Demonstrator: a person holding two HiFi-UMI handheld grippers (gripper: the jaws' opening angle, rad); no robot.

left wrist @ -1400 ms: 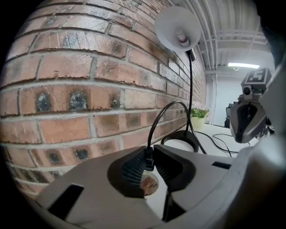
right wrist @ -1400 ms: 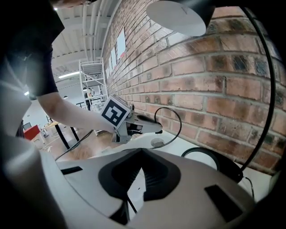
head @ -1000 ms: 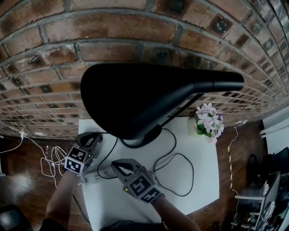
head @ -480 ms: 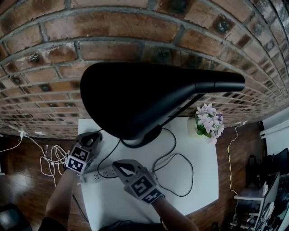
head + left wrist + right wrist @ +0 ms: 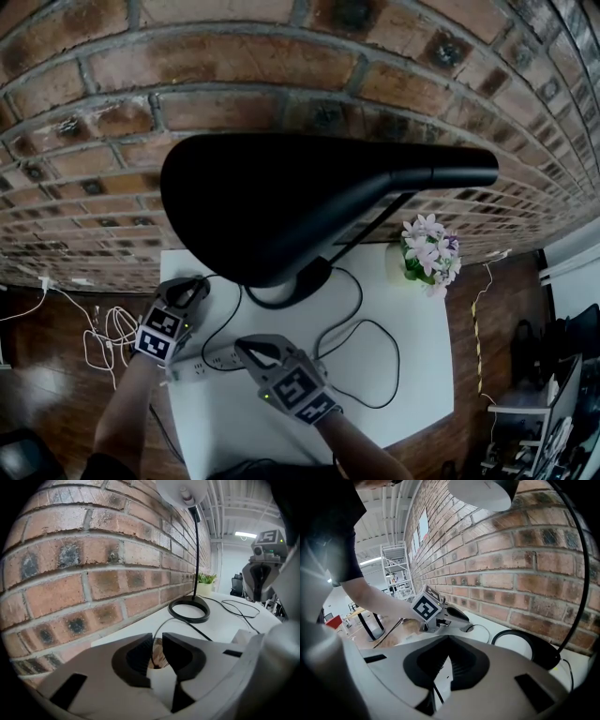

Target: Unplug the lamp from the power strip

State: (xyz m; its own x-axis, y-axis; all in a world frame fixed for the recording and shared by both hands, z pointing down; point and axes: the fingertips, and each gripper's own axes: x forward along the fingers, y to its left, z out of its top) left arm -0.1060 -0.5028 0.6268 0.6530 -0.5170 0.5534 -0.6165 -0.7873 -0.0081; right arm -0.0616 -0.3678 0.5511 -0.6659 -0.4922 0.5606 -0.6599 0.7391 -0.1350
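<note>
Your left gripper [image 5: 195, 286] sits at the far left corner of the white surface [image 5: 412, 375], close to the red brick wall [image 5: 234, 75]; its jaws have just been opening and stand slightly apart, released, with the thin black cord [image 5: 195, 630] passing loose between them toward the black desk lamp [image 5: 309, 202]; your right gripper [image 5: 246, 347] is clenched, tips together, just beside the white power strip [image 5: 202, 365], which lies near the surface's left edge, between your two grippers.
</note>
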